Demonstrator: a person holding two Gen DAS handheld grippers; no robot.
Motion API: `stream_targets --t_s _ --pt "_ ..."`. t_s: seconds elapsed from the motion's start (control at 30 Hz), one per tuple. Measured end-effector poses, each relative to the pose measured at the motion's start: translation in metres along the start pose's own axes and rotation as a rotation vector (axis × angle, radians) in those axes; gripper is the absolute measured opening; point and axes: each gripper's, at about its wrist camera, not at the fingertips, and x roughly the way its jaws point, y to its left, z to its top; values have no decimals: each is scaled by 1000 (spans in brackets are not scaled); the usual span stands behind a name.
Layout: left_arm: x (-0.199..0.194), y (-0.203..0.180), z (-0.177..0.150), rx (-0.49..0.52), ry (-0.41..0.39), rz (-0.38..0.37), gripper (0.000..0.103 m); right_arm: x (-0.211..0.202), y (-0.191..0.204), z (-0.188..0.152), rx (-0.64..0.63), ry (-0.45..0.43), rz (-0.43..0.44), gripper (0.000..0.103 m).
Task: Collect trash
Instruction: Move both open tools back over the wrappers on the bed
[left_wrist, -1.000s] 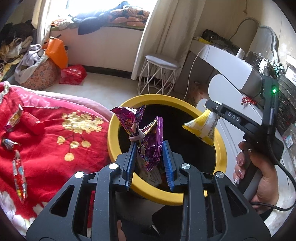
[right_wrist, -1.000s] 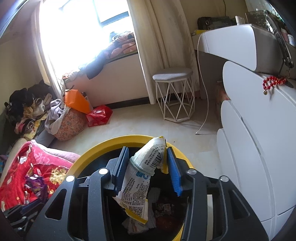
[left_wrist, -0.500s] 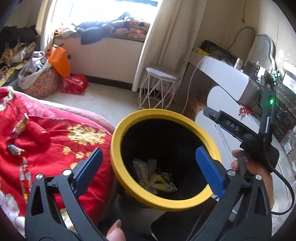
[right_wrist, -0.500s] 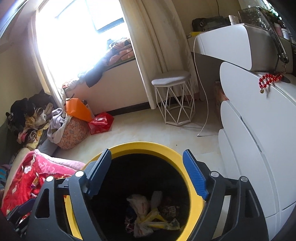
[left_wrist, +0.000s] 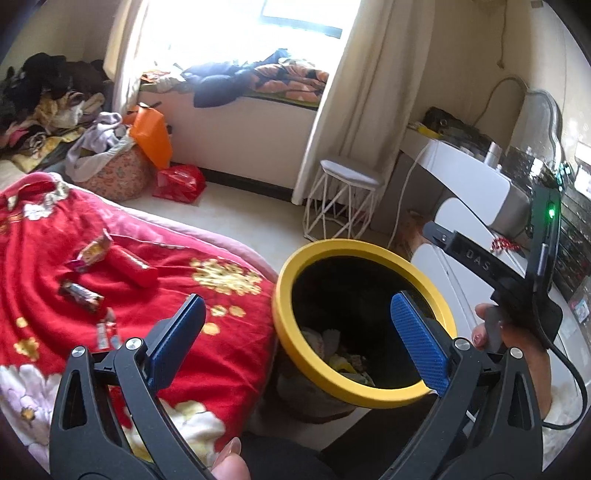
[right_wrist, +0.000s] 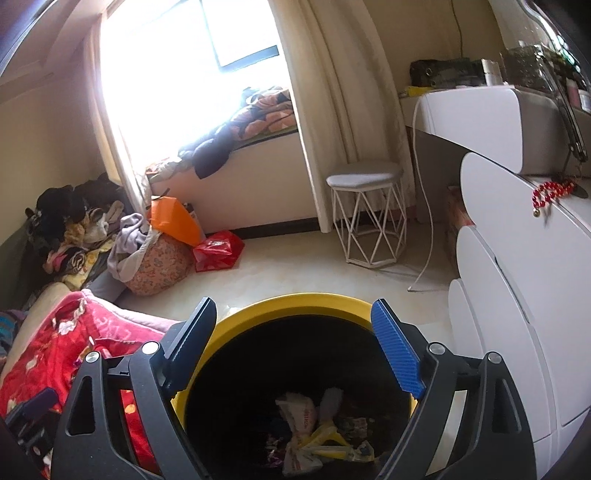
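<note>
The black bin with a yellow rim (left_wrist: 284, 332) stands beside the bed. Crumpled wrappers (right_wrist: 317, 439) lie at its bottom, also visible in the left wrist view as a heap of wrappers (left_wrist: 343, 354). My left gripper (left_wrist: 297, 297) is open and empty above the bin's near-left rim. My right gripper (right_wrist: 293, 302) hangs over the bin's yellow rim (right_wrist: 295, 301); its jaws are opening and nothing is between them. On the red blanket (left_wrist: 221, 332) lie a gold wrapper (left_wrist: 92, 253), a red tube (left_wrist: 131, 264) and a dark wrapper (left_wrist: 81, 295).
A white dresser (right_wrist: 517, 295) stands right of the bin. A wire-legged stool (right_wrist: 365, 214) is on the floor behind it. A red bag (right_wrist: 218, 251) and piled clothes sit by the window wall. A hand (left_wrist: 517, 339) holds the right gripper's handle.
Both grippers opened and let go: the purple wrappers fell from the left, the white-and-yellow packet from the right, all into the bin. Both grippers rose and drew back.
</note>
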Motion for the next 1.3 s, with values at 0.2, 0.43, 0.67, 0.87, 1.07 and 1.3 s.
stream_targets --t_s 0.2,0.43,0.67,0.87,1.07,1.3 --pt "-12 16 3 -35 -26 32 92 -6 20 0 -43 -11 29 83" --pt "-26 38 7 -71 -58 78 92 -12 45 -1 -82 -15 71 83" --pt "-39 58 13 -96 -90 125 92 -16 67 -6 -115 -7 125 83" --pt "-50 78 17 -117 -112 166 92 -21 91 -14 -148 7 176 83" --pt "-56 100 15 -140 -118 206 92 -25 116 -24 -199 24 228 83" --pt "-63 144 12 -225 -114 277 92 -22 148 -38 -242 93 312 83"
